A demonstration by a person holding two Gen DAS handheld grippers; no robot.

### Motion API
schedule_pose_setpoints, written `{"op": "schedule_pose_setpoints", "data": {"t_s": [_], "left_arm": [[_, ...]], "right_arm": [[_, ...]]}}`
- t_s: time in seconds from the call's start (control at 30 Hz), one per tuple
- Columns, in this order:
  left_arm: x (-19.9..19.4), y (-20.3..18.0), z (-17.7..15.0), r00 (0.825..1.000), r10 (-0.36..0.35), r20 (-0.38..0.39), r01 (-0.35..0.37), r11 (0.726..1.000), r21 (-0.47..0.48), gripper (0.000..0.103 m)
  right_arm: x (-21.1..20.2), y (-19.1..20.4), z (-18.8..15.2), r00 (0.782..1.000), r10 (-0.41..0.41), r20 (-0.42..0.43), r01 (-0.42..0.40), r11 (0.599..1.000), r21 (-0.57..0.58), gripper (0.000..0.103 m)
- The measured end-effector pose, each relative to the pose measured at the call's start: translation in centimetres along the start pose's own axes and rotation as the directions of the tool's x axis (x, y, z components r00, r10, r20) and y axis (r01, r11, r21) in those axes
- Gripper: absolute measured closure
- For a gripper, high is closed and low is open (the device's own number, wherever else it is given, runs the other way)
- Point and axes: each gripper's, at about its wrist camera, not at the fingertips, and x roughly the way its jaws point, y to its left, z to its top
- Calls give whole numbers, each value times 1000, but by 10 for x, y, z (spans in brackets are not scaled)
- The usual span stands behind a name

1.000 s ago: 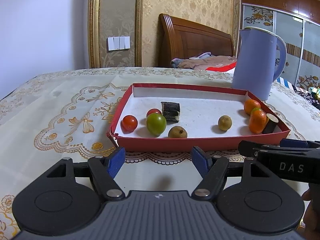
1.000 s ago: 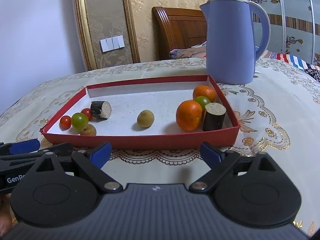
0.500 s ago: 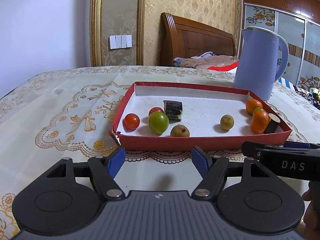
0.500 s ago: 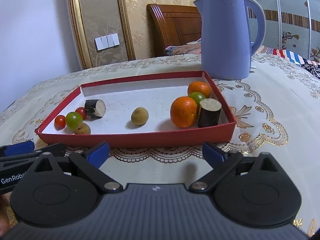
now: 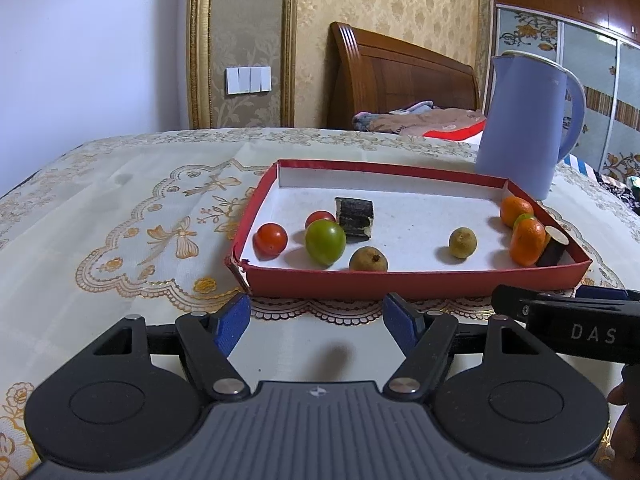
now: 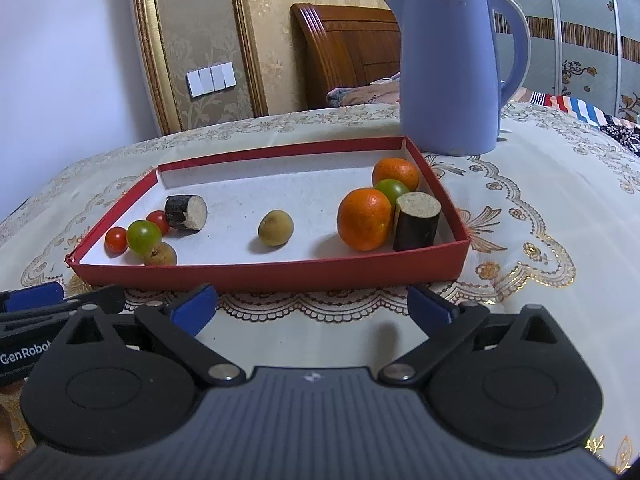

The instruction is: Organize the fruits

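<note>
A red tray [image 5: 408, 282] [image 6: 280, 270] with a white floor sits on the table. At its left end lie two red tomatoes [image 5: 270, 239], a green tomato [image 5: 325, 241] [image 6: 143, 236], a brown longan [image 5: 368, 260] and a dark cut cane piece [image 5: 354, 216] [image 6: 186, 212]. A second longan [image 6: 275, 228] lies mid-tray. At the right end are two oranges [image 6: 364, 219], a green fruit and an upright cane piece [image 6: 416, 220]. My left gripper [image 5: 316, 324] and right gripper [image 6: 312, 308] are both open and empty, just before the tray's near wall.
A tall blue kettle [image 6: 452, 68] [image 5: 524, 124] stands behind the tray's right far corner. The table carries a cream embroidered cloth [image 5: 120, 216]. A wooden headboard [image 5: 400, 88] and bedding lie beyond the table.
Both grippers have drawn back slightly from the tray and tilted, so the tray looks smaller and lower. Fruit has not moved; both grippers stay open.
</note>
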Motion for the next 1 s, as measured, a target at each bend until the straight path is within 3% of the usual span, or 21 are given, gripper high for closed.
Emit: {"op": "schedule_pose_setpoints", "data": {"t_s": [1.0], "left_arm": [[-1,-1,0,1000,-7,0,7,1000,11,30]], "right_arm": [[1,-1,0,1000,-1,2,1,1000,3,0]]}}
